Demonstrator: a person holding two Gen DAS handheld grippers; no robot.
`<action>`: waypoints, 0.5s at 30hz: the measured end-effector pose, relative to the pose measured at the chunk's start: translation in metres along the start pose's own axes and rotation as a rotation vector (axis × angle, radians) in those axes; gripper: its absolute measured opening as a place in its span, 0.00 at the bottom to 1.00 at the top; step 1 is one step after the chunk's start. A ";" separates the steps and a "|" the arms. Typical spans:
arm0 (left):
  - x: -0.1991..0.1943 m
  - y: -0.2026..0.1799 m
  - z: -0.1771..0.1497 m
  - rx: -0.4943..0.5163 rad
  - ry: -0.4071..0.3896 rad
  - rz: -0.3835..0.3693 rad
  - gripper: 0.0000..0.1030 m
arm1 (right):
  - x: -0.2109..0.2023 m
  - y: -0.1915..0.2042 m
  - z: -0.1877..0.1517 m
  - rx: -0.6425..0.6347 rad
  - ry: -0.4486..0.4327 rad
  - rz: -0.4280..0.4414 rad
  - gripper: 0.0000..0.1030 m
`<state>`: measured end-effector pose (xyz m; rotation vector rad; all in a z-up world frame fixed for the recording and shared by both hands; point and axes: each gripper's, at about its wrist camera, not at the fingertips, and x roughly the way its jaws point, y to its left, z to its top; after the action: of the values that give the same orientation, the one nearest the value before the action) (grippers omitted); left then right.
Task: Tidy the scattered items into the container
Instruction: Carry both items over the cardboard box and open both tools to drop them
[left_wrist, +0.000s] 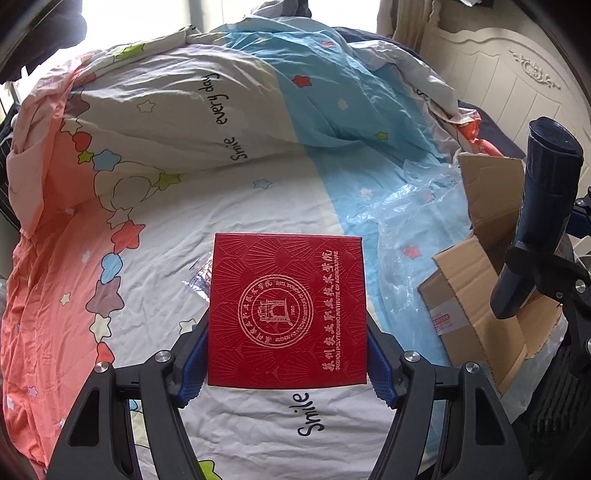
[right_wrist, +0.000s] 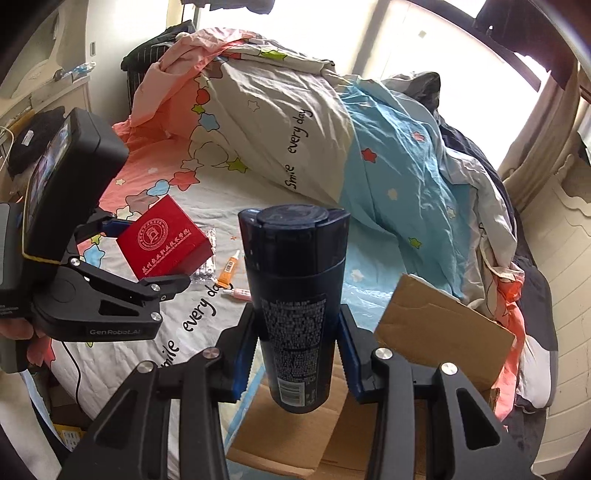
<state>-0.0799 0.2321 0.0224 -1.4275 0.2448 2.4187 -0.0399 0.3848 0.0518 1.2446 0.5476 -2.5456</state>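
we're mid-carry w/ both loads: left gripper (left_wrist: 286, 363) clamped on the red box (left_wrist: 287, 310), right gripper (right_wrist: 297, 354) clamped on the dark bottle (right_wrist: 295, 295) just above the cardboard box (right_wrist: 291, 439) below it, so next we lower & let go inside.

box (left_wrist: 287, 312): red, gold emblem | bottle (right_wrist: 295, 295): dark navy, possibly black | bedsheet (left_wrist: 155, 236): white, pink, blue stars

We note matching black linkage grippers, left (left_wrist: 287, 363) and right (right_wrist: 298, 354), with blue ridged pads (right_wrist: 244, 360), silver screws (right_wrist: 382, 353), a white "GenRobot.AI" marking, a screen-backed camera block (right_wrist: 70, 155) and a trailing black cable (right_wrist: 75, 373).
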 end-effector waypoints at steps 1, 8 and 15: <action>-0.002 -0.006 0.003 0.013 -0.007 -0.006 0.71 | -0.003 -0.006 -0.002 0.017 -0.005 -0.006 0.37; -0.010 -0.045 0.026 0.078 -0.050 -0.044 0.71 | -0.027 -0.047 -0.027 0.120 -0.034 -0.065 0.37; -0.014 -0.087 0.044 0.134 -0.075 -0.088 0.71 | -0.035 -0.081 -0.055 0.191 -0.015 -0.118 0.37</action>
<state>-0.0784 0.3242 0.0573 -1.2612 0.3133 2.3323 -0.0114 0.4842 0.0661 1.2884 0.3935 -2.7588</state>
